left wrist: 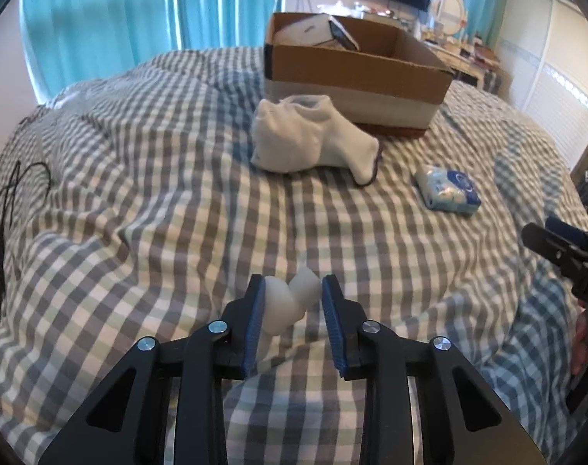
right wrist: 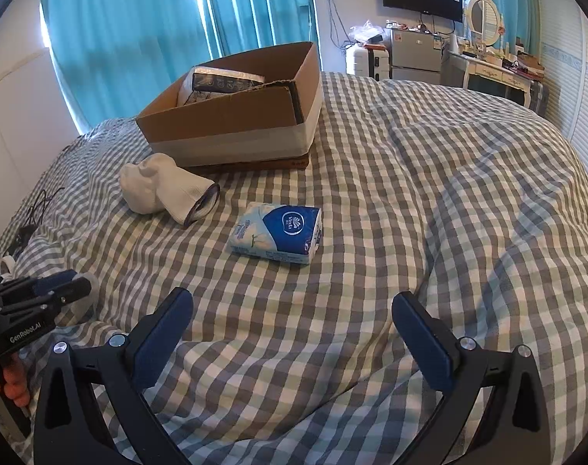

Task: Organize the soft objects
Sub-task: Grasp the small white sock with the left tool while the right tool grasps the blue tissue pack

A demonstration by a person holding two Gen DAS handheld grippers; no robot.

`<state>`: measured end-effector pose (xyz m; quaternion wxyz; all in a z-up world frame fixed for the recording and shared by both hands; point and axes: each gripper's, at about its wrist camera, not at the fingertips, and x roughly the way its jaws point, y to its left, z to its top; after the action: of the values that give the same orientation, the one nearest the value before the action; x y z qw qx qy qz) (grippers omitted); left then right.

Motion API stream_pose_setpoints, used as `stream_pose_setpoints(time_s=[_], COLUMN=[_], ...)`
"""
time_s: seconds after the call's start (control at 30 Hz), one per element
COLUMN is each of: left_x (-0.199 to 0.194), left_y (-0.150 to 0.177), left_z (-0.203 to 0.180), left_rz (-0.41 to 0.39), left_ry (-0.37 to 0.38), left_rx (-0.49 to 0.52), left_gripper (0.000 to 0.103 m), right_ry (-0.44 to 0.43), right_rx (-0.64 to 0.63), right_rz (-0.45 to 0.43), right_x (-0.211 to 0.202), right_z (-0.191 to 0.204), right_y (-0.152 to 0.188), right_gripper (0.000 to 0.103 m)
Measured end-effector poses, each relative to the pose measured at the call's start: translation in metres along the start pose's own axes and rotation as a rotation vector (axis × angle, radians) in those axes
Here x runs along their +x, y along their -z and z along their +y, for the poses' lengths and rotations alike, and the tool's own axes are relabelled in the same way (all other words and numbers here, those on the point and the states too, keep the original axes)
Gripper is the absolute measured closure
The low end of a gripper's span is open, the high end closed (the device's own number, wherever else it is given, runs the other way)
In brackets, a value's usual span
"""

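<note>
A brown box (right wrist: 232,131) sits on the bed (right wrist: 410,201), toward its far edge by the blue curtains (right wrist: 139,19). Inside the box, at its far end, lies a pack (right wrist: 224,79) with a dark and silver wrap. The rest of the box looks bare, though its near wall hides part of the floor.

Just in front of the box lies a white sock (left wrist: 313,137), rolled in a lump. Near it, more to the middle of the bed, lies a blue and white tissue pack (right wrist: 276,232).

The left gripper (left wrist: 292,298) points down at the near part of the bed. A small white soft thing (left wrist: 290,302) is between its blue pads. One pad touches it; the other pad is right beside it, so a firm squeeze is not clear.

The right gripper (right wrist: 292,317) is spread wide over the bed and holds nothing.
</note>
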<state>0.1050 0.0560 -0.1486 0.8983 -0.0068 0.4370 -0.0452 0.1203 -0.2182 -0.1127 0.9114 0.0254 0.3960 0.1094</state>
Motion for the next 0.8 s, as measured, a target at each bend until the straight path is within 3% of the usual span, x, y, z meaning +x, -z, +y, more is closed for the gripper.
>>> stream_pose_setpoints(time_s=[0.13, 0.17, 0.33, 0.43, 0.7, 0.8], left_x=[-0.002, -0.002, -0.005, 0.003, 0.018, 0.023], left_y=[-0.006, -0.008, -0.028, -0.038, -0.045, -0.047], left_z=[0.000, 0.003, 0.008, 0.002, -0.002, -0.003], left_rz=[-0.003, -0.008, -0.028, -0.030, -0.032, -0.022], left_ry=[0.009, 0.010, 0.050, 0.058, 0.063, 0.076], left_rx=[0.007, 0.006, -0.043, -0.020, 0.008, 0.023], left_gripper=[0.078, 0.099, 0.098, 0.103, 0.103, 0.098], right_ry=[-0.005, -0.008, -0.025, -0.023, -0.028, -0.003], right_rx=[0.001, 0.001, -0.015, -0.032, -0.046, -0.066], right_rz=[0.010, 0.014, 0.023, 0.034, 0.062, 0.067], right_x=[0.003, 0.005, 0.015, 0.023, 0.046, 0.055], right_z=[0.001, 0.002, 0.008, 0.013, 0.019, 0.025], right_y=[-0.002, -0.003, -0.015, -0.020, -0.033, -0.038], right_gripper=[0.000, 0.000, 0.000, 0.000, 0.000, 0.000])
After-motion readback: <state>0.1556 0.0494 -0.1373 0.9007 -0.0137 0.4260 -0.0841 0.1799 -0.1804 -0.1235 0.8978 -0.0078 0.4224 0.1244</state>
